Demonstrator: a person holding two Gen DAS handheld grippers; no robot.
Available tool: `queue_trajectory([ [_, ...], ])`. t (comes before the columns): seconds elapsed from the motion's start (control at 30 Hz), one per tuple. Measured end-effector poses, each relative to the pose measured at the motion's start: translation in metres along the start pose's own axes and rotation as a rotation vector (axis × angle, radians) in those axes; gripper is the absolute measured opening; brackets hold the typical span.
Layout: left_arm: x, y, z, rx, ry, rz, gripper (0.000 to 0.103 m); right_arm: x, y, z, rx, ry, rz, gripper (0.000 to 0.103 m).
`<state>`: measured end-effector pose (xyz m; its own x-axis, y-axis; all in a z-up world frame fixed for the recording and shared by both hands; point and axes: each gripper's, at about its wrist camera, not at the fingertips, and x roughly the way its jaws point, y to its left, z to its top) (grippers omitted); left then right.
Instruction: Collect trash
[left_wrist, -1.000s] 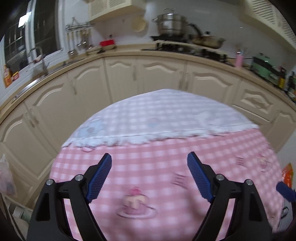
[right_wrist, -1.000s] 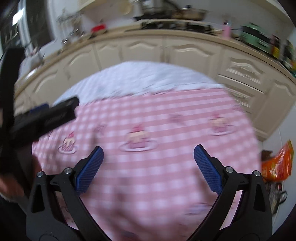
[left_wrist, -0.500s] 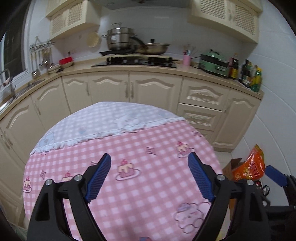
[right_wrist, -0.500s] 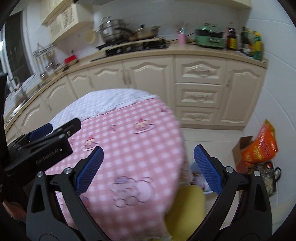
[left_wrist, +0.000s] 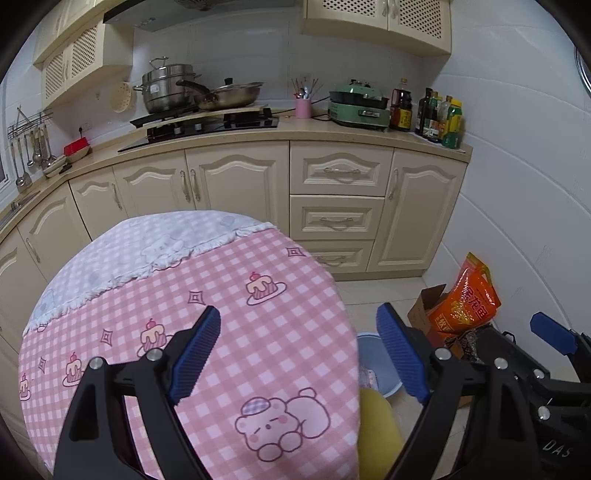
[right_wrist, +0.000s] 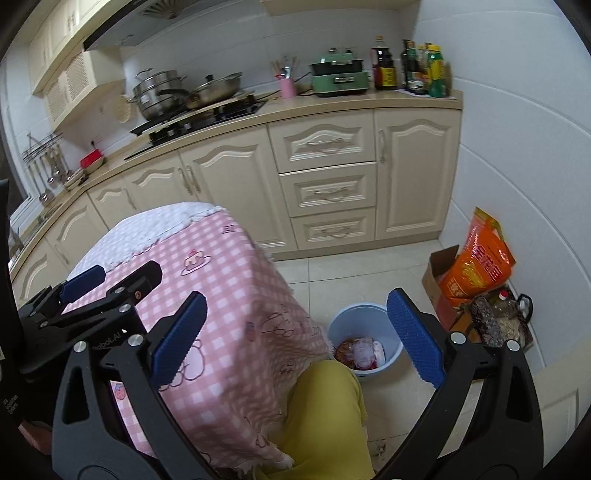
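A light blue bin (right_wrist: 364, 341) stands on the tiled floor beside the table, with crumpled wrappers (right_wrist: 360, 352) lying in it. In the left wrist view only part of the bin (left_wrist: 373, 363) shows past the table edge. My right gripper (right_wrist: 295, 338) hangs open above the table corner and the bin, nothing between its blue pads. My left gripper (left_wrist: 301, 356) is open over the right edge of the pink checked tablecloth (left_wrist: 221, 295), empty too. The left gripper (right_wrist: 99, 291) also shows at the left of the right wrist view.
A person's leg in yellow trousers (right_wrist: 325, 417) sits between table and bin. An orange bag (right_wrist: 476, 264), a cardboard box (right_wrist: 439, 273) and a dark patterned bag (right_wrist: 495, 321) stand against the right wall. Cream cabinets (right_wrist: 325, 192) and a loaded counter run behind.
Both views have swung to the right, from over the tabletop towards its right edge. The floor, the blue bin and the bags by the wall have come into sight. Both grippers stayed open.
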<state>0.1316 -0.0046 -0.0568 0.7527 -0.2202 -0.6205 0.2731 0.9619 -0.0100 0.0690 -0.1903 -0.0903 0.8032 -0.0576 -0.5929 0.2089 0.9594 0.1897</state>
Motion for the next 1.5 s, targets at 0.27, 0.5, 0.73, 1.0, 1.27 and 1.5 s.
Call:
queue_trajectory([
  [0.27,0.0,-0.012,0.002,0.02,0.002,-0.001,0.085,0.0,-0.01,-0.002,0.027,0.005,-0.003,0.096],
  [0.5,0.001,-0.015,0.002,0.022,0.005,-0.004,0.085,0.001,-0.013,-0.002,0.038,0.015,-0.004,0.096],
  [0.73,0.002,-0.016,0.001,0.023,0.009,-0.005,0.085,0.0,-0.015,-0.003,0.04,0.017,-0.005,0.096],
  [1.0,0.003,-0.015,-0.001,0.025,0.013,-0.014,0.085,0.0,-0.017,-0.004,0.043,0.016,-0.009,0.096],
  [1.27,0.003,-0.013,-0.001,0.023,0.02,-0.015,0.085,0.0,-0.017,-0.005,0.043,0.018,-0.009,0.096],
  [1.5,0.004,-0.012,-0.003,0.02,0.027,-0.018,0.085,-0.001,-0.018,-0.006,0.045,0.021,-0.008,0.096],
])
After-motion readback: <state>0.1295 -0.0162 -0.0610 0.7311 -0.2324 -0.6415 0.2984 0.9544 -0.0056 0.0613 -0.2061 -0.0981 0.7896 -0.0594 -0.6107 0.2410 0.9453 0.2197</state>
